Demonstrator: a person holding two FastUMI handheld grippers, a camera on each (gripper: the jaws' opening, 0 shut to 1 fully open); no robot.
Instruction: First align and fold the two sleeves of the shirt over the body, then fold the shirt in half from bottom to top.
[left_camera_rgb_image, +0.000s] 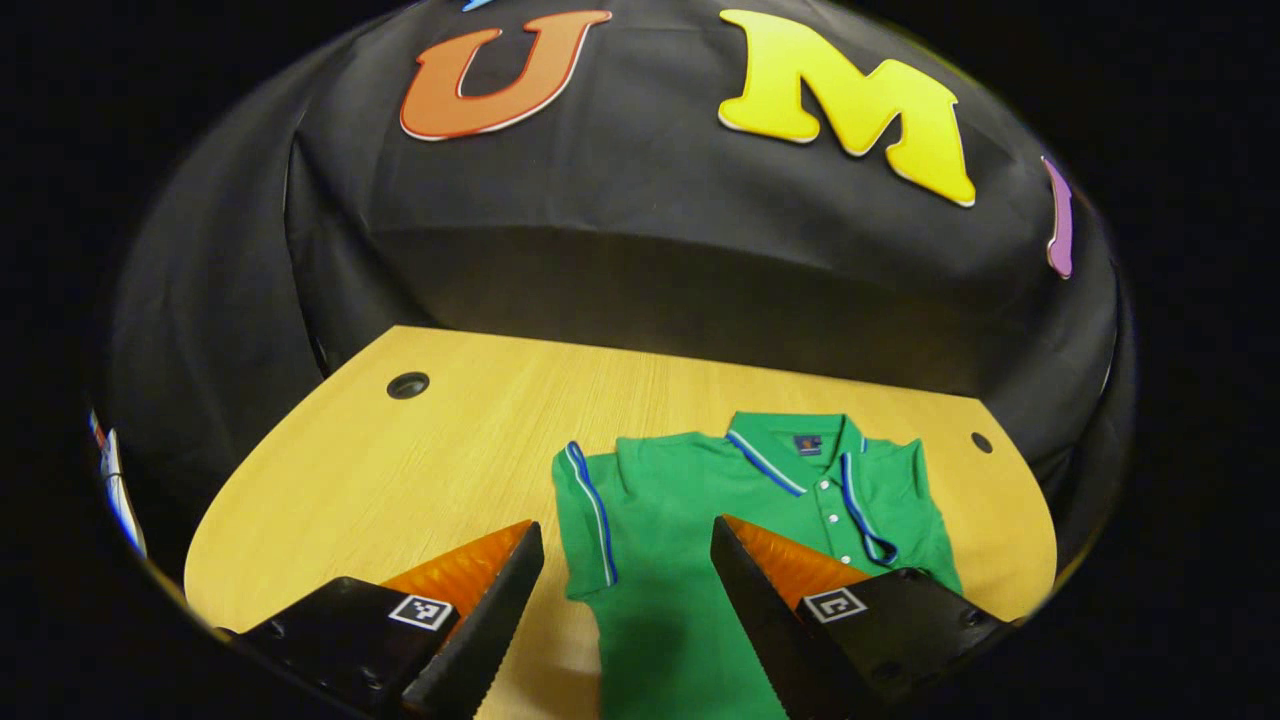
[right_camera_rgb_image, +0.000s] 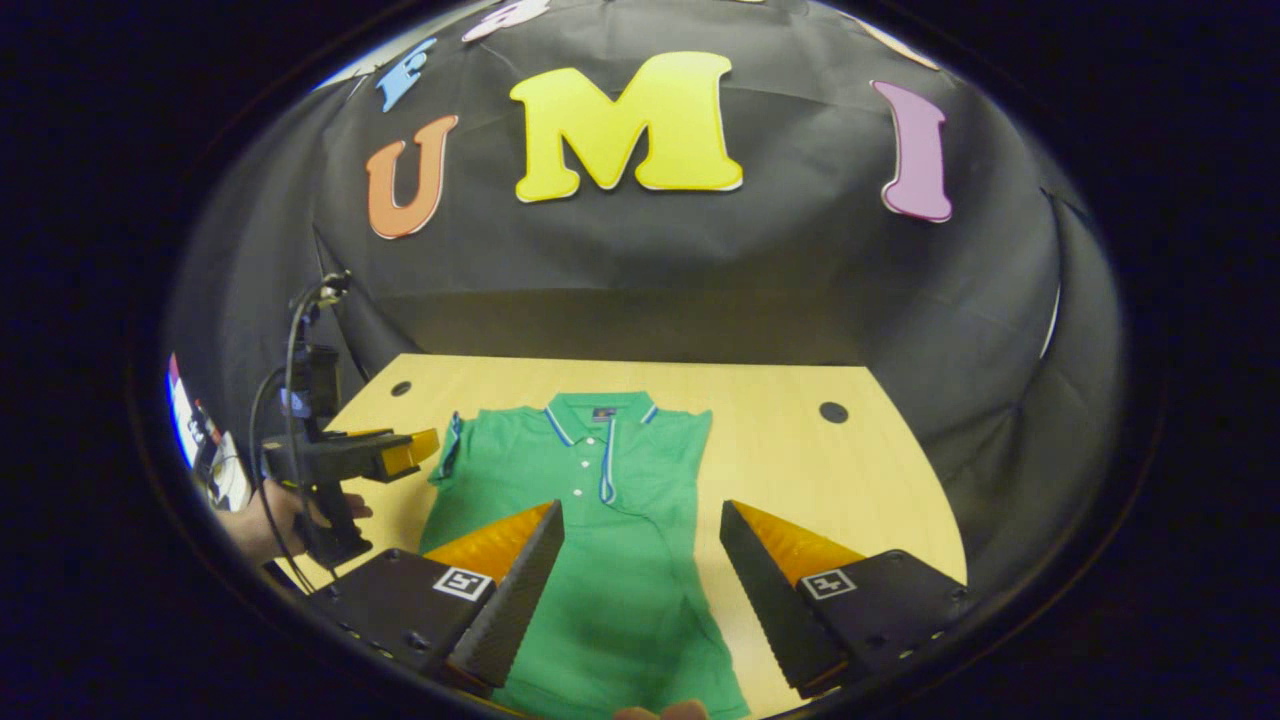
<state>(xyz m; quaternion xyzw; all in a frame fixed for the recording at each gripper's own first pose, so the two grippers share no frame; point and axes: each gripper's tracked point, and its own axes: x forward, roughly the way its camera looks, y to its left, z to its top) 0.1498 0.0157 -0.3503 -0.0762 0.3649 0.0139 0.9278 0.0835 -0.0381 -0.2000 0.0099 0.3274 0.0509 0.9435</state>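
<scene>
Flat on the wooden table (right_camera_rgb_image: 800, 470) lies the green polo shirt (right_camera_rgb_image: 610, 520), collar toward twelve o'clock, buttons up, its right sleeve apparently folded over the body. Above its lower half the right gripper (right_camera_rgb_image: 640, 560) hovers with fingers spread, grasping nothing. Toward nine o'clock the left gripper (left_camera_rgb_image: 625, 580), held by a hand (right_camera_rgb_image: 290, 520), hangs released over the shirt's left edge.

bare table (left_camera_rgb_image: 400, 470) left of shirt (left_camera_rgb_image: 700, 520)
</scene>
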